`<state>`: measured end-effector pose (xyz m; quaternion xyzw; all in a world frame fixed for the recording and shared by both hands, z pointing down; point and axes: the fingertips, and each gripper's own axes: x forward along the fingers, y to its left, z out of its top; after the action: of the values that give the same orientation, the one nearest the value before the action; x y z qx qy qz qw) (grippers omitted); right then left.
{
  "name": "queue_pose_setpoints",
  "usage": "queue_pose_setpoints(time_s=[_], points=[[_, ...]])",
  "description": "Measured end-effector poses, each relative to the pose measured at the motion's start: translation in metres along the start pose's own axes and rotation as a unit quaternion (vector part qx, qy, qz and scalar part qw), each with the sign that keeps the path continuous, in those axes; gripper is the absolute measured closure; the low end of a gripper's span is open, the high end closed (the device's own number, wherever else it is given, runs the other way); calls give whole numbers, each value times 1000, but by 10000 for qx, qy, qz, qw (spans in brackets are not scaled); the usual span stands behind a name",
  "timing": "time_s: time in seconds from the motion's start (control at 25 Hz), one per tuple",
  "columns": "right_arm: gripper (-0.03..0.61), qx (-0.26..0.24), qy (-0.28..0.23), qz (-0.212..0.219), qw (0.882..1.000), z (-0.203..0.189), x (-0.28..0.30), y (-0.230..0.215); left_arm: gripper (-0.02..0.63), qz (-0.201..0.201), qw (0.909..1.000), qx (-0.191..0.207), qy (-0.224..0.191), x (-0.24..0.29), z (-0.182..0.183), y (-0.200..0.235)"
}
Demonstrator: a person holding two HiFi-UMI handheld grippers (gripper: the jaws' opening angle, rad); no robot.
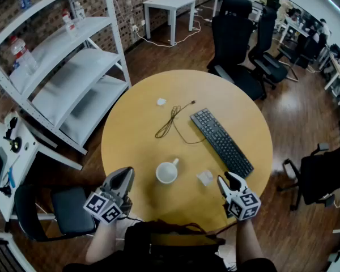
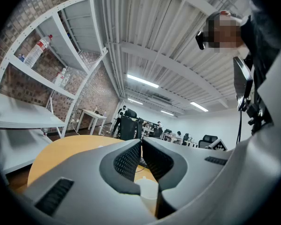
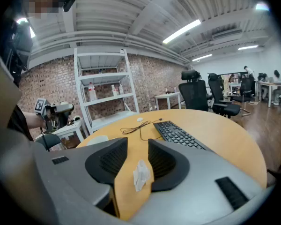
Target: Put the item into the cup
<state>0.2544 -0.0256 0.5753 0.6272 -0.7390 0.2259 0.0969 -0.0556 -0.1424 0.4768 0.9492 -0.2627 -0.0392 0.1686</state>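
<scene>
I hold my left tongs (image 1: 124,173) low on my left side, pointing forward and a bit inward, and the two jaws are closed tight with their tips touching. My right tongs (image 1: 227,180) are low on my right side, also pointing forward, and the jaws stand a little way apart. My bare left arm (image 1: 100,241) and bare right arm (image 1: 247,241) reach out from my body, and each tongs' marker cube sits at the back end, nearest to me.
</scene>
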Motion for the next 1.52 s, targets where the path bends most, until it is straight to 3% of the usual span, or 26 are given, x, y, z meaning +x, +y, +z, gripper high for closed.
queue_pose_setpoints(time_s=[0.32,0.6,0.76,0.8,0.88,1.08,1.32,1.52], points=[[233,21,1275,154,9917,-49,73,-12,609,281,9994,-13,181,-17,-12,14],[232,-178,1907,173,9813,-92,107,-14,609,1065,9942,-96,126,-65,-15,36],[232,-291,2187,251,9750,-104,113,-12,609,1178,9929,-92,111,-74,-14,34],[240,-339,2209,166,9746,-105,113,-15,609,1176,9930,-105,103,-74,-15,33],[347,-403,2261,-12,9733,-106,112,-21,609,1162,9931,-119,104,-75,-16,32],[447,-553,2265,59,9724,-107,102,-9,609,989,9950,-85,139,-67,-15,31],[459,-635,1763,71,9823,-70,87,7,609,633,9979,-31,99,-46,-9,24],[459,-962,1145,226,9885,-5,85,34,609,470,9989,-2,-17,-44,-4,23]])
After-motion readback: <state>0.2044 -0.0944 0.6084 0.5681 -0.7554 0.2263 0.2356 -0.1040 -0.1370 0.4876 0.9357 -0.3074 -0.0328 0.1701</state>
